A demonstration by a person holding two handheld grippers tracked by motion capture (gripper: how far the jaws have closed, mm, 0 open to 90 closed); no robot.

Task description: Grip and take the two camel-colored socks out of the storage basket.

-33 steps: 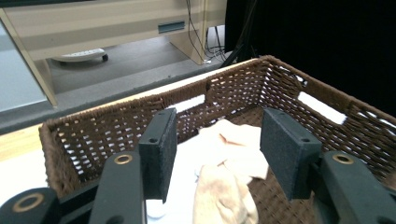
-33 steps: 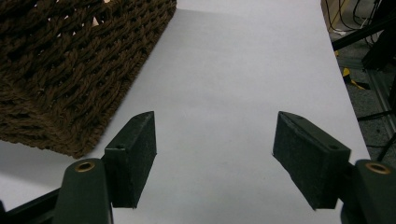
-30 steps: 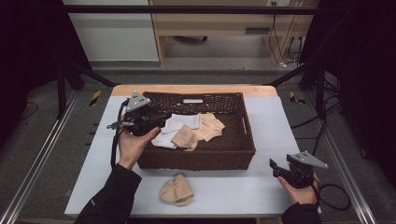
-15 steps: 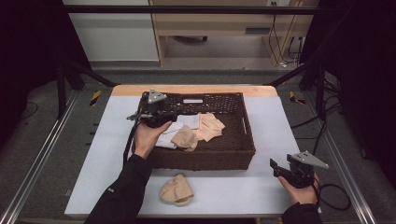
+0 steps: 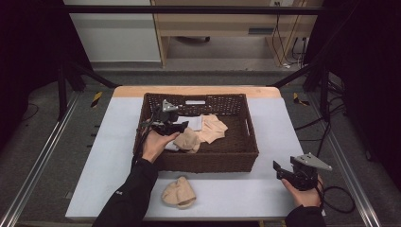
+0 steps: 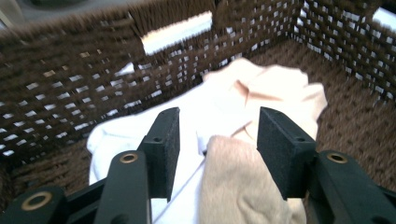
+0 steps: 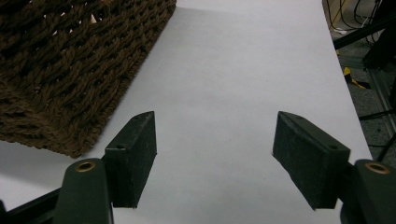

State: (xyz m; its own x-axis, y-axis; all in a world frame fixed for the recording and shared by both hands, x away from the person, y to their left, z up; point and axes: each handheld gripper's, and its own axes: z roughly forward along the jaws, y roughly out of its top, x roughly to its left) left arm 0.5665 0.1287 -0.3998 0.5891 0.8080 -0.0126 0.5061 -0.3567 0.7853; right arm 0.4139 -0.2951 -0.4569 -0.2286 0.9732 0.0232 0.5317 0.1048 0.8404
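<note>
A dark wicker basket [image 5: 203, 158] stands mid-table and holds a white cloth [image 5: 193, 122], a pale beige cloth [image 5: 213, 128] and a tan sock-like bundle [image 5: 189, 140]. My left gripper [image 5: 183, 126] is low inside the basket's left half. In the left gripper view its jaws hover over the white cloth [image 6: 140, 135], with the tan bundle [image 6: 243, 186] lying between the left gripper [image 6: 217, 144] pads, nearer the right one; the pads do not press it. The jaws have just been closing a little. My right gripper [image 5: 283, 170] rests open at the table's front right, nothing between its jaws [image 7: 212, 154].
Another tan bundle [image 5: 178, 193] lies on the white table [image 5: 227, 198] in front of the basket. The basket's corner [image 7: 70, 70] is to the left of my right gripper. Metal frame rails run along both table sides, with cables on the floor at right.
My left gripper has moved right from the basket's left rim and sunk into the basket over the cloths. The right gripper has stayed where it was.
</note>
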